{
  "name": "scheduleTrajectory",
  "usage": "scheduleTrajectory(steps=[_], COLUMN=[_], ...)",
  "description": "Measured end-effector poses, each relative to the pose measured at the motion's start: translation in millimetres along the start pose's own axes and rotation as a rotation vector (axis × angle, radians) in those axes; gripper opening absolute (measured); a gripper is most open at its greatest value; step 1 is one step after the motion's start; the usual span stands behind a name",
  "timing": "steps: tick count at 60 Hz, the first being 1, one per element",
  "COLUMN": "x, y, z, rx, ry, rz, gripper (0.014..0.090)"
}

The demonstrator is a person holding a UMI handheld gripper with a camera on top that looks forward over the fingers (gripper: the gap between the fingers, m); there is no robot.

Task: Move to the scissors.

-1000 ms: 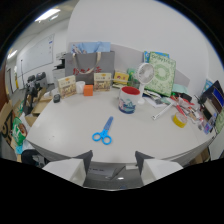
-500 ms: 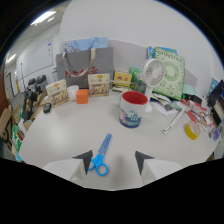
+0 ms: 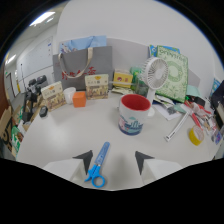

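**Nearly at the scissors, handles between the fingertips**

I have the gripper (image 3: 114, 161) low over the white table (image 3: 60, 135), its two fingers spread apart with nothing clamped. The blue scissors (image 3: 98, 165) lie flat on the table, blades pointing away from me towards the mug (image 3: 133, 115). Their handle rings sit just inside my left fingertip, closer to it than to the right one, and the blades run on ahead between the two tips.

I judge the approach close to done: the scissors are already in the gap rather than out ahead. What I think is left is small, a slight shift to centre the handles between the fingers. I cannot tell from here whether the tips touch the table.

Beyond the mug stand a small white fan (image 3: 154, 75), a grey bag (image 3: 82, 62) and some boxes, all well clear.
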Motion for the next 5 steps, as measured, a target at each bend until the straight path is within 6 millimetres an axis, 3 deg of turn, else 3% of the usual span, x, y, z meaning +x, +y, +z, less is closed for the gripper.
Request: scheduleTrajectory(steps=[5], x=[-0.8], y=[1.2], z=[-0.3], rx=[-0.001], ry=[0.001], rz=[-0.002], gripper=[0.0843])
